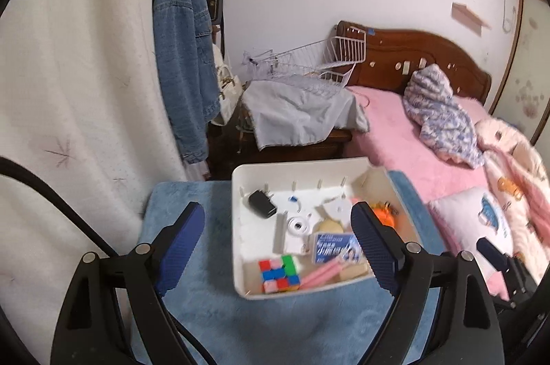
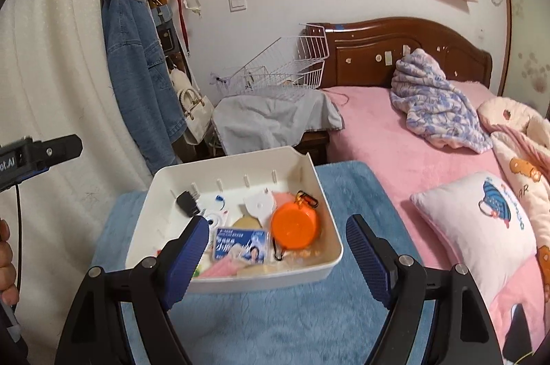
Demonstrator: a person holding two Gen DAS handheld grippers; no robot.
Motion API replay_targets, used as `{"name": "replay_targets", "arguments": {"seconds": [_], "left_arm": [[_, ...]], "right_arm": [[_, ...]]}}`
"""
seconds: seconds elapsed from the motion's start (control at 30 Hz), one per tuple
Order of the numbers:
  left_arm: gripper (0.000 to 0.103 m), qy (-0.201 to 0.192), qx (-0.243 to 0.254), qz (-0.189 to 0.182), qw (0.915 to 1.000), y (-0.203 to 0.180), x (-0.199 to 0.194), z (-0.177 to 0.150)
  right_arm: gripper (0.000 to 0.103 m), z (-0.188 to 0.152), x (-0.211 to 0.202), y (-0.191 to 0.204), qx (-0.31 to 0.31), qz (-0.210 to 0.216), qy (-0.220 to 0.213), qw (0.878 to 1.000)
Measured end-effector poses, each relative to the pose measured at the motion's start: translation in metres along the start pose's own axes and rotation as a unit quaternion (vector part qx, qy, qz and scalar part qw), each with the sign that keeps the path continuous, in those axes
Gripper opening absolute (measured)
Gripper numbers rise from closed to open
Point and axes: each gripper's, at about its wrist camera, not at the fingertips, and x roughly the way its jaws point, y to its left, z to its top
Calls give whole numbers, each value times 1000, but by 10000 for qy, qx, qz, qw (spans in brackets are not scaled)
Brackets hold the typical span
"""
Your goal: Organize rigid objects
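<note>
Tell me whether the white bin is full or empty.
Partly full. The white bin holds an orange cup, a cube puzzle, a black charger and a blue packet, all below its rim.

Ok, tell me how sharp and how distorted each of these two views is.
Left wrist view: soft motion blur over the white bin and cube; black fisheye corners; curtain bowed. Right wrist view: a bit crisper, the orange cup and blue packet readable; same bowing; even indoor light, no glare.
</note>
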Motion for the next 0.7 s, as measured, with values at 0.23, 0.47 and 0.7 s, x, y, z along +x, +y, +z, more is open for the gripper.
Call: {"name": "replay_targets", "arguments": {"seconds": [0.23, 0.47, 0.7], "left_arm": [[89, 344, 53, 324, 9989, -15, -32, -39], [89, 1367, 86, 567, 9889, -35, -51, -118], [89, 2272, -651, 549, 9701, -46, -79, -178]], "right_arm": [[83, -24, -23, -16, 211, 446, 496, 9975], [83, -75, -44, -36, 106, 650, 1415, 9878], [88, -125, -81, -64, 71, 653, 2136, 9747]]}}
